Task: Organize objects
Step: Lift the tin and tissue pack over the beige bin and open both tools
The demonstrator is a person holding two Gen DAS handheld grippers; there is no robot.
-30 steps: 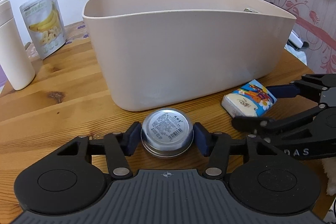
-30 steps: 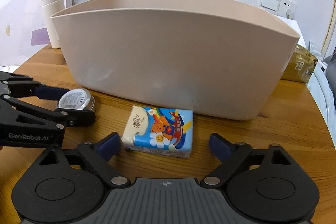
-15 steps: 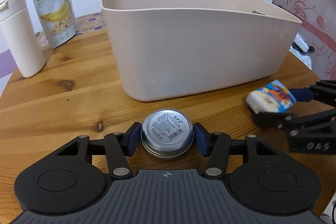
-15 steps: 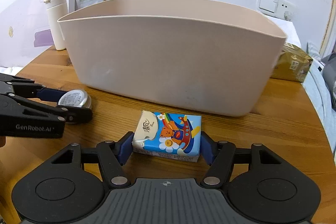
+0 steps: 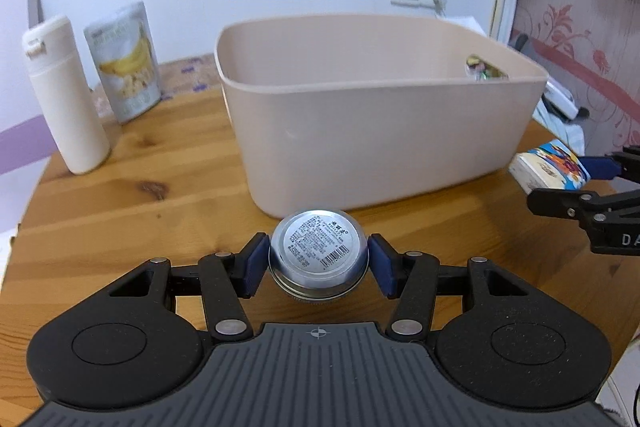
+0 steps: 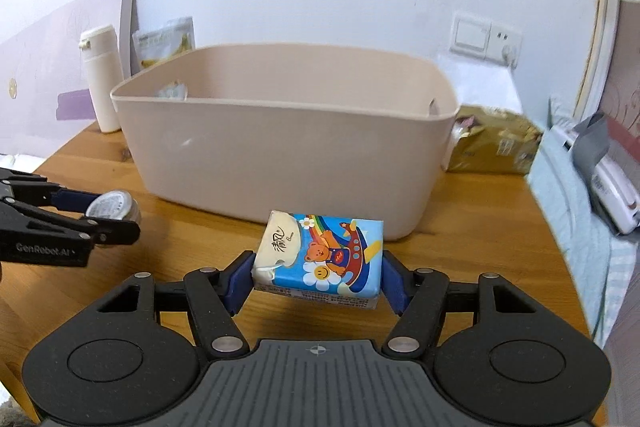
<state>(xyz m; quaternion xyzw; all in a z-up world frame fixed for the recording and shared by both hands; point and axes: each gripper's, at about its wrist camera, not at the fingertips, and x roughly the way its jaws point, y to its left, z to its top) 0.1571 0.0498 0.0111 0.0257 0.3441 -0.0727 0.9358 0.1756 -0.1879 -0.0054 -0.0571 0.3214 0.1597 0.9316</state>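
Tissue pack (image 6: 320,255) clamped in right gripper (image 6: 318,277), tin (image 5: 318,255) in left gripper (image 5: 318,265).

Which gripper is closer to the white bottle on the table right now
Left. The left gripper, holding the round tin, is on the white bottle's side of the bin; the right gripper, holding the tissue pack, is farther along.

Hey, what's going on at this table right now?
A person is tidying up with two handheld grippers. The left gripper is shut on a round metal tin, and the right gripper is shut on a cartoon-printed tissue pack. Both are lifted off the wooden table, in front of the beige bin.
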